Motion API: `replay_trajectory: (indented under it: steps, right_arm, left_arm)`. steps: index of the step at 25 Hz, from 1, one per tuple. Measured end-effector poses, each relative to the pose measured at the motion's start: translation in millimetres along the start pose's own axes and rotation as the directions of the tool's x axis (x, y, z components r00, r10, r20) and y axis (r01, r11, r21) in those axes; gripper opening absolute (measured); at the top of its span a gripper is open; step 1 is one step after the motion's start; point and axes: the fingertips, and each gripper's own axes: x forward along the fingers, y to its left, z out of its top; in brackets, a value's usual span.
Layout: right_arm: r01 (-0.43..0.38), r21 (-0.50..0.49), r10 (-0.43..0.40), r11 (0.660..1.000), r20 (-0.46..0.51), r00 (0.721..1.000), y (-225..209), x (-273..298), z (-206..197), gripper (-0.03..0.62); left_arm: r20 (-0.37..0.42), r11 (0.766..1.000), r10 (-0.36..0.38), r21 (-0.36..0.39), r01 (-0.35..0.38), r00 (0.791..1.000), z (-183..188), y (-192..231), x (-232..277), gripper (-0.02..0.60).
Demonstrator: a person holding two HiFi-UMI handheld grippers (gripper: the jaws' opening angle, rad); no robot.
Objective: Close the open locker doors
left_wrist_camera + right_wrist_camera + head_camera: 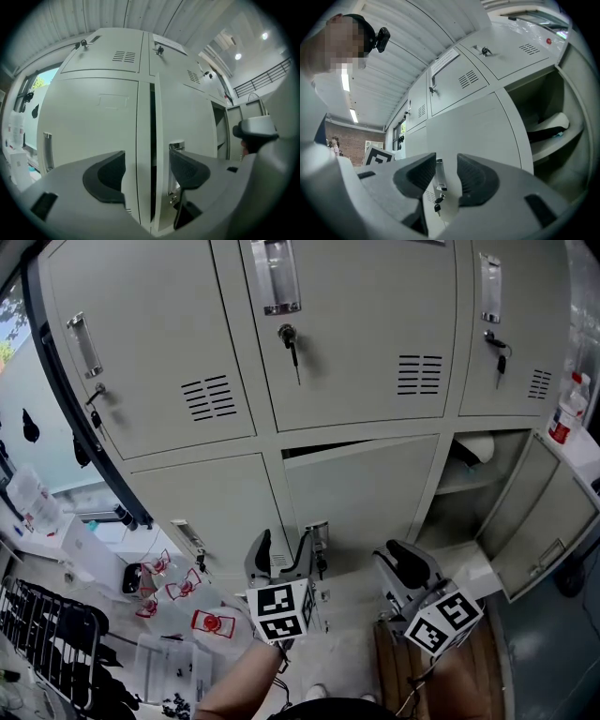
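The grey lockers fill the head view. The lower middle door [361, 493] stands slightly ajar, with a dark gap [152, 140] along its edge. The lower right door [530, 512] hangs wide open, baring its compartment [543, 103]. My left gripper [286, 545] is open just in front of the ajar door, near the door's handle [176, 146]; nothing lies between its jaws [147, 171]. My right gripper [405, 568] is open too and holds nothing. Between its jaws [446, 176] I see that handle [439, 176] and the keys [437, 202] further off.
The three upper doors [347, 324] are shut, with keys in their locks. A white and black item [548, 126] lies on the open compartment's shelf. Clear bags with red print [192, 615] and a black rack [47, 634] sit at lower left. A bottle [569, 409] stands at right.
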Motion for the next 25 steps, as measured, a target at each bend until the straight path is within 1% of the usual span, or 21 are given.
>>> replay_trajectory:
  steps: [4,9,16,25]
  right_arm:
    - [0.006,0.002,-0.006,1.000,0.001,1.000,-4,5,0,0.127]
    - [0.006,0.005,-0.006,1.000,-0.005,1.000,-8,12,-3,0.127]
    - [-0.005,0.006,0.005,1.000,-0.020,1.000,-13,16,-6,0.127]
    - [-0.011,0.005,0.011,1.000,-0.034,0.999,-20,15,-5,0.127]
  left_arm:
    - [0.006,1.000,0.025,0.008,-0.025,1.000,1,5,7,0.298]
    - [0.025,0.996,0.083,0.019,-0.084,0.996,2,13,16,0.331]
    - [0.048,0.987,0.151,0.049,-0.153,0.987,4,18,23,0.344]
    - [0.041,0.984,0.174,0.038,-0.175,0.984,2,21,30,0.344]
